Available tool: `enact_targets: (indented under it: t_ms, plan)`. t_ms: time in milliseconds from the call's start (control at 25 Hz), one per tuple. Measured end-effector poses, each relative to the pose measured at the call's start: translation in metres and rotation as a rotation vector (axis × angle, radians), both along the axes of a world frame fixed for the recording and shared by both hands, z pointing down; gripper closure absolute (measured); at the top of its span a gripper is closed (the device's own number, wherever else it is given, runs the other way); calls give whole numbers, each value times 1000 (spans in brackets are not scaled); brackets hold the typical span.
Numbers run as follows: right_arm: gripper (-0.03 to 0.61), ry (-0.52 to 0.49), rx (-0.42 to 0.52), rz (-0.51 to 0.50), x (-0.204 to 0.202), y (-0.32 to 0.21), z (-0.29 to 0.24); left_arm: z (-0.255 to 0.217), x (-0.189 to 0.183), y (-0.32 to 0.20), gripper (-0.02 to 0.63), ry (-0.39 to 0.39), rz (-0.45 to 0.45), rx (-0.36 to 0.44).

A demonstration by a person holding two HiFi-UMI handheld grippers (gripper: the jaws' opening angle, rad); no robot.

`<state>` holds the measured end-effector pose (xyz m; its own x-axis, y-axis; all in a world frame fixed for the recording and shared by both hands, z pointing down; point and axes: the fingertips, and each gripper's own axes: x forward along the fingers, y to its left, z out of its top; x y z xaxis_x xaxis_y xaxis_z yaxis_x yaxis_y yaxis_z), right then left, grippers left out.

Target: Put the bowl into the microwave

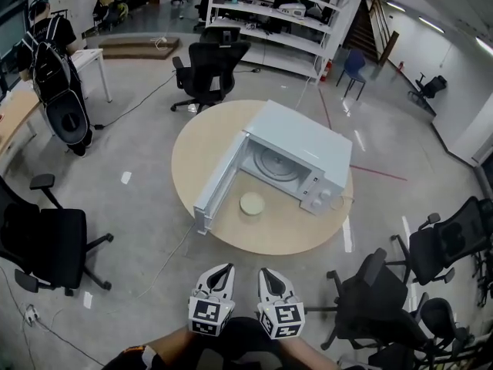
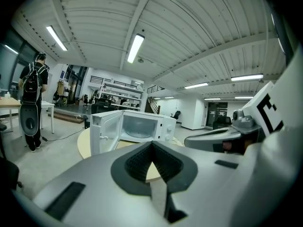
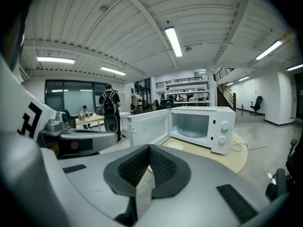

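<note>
Bowl [image 1: 252, 203] on table [image 1: 192, 149], 12 o'clock of grippers, before microwave [image 1: 296, 141]; door [image 1: 218, 191] open for loading. Left gripper [image 1: 222, 271], right gripper [image 1: 269, 274]: jaws together, empty, approach not begun.

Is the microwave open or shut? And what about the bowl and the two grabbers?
microwave: door open, nothing on the glass plate inside.
bowl: upright on the table, outside the microwave, not held.
left gripper: shut, empty.
right gripper: shut, empty.
</note>
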<state>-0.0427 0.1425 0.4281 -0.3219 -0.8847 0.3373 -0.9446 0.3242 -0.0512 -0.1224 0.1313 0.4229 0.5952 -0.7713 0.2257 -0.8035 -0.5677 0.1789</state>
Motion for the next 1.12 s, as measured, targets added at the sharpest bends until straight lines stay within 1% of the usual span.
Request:
enact_targets:
  t_ms: [320,400,520,720,880,1120]
  plan:
    - [563,23,-1,2,-6,1,0,2,-8,-2,568,17,-5,2]
    - [563,23,-6,-6,-6,2,2,1,-8,-1,568,13,-10,4]
    - [563,18,-16,-17,-3,-3,8,10,-5,-3,568,-1,-11,-15]
    - [563,1,-14,-53,2,-16,11,9,-1,-12,568,-20,-52,-7]
    - [563,-14,-14,-94,6,-28,9,7,7,-17,568,-41,-79,-14]
    - [563,-45,-18,-127,27,-48,11,5,27,-34,568,-70,-114,-11]
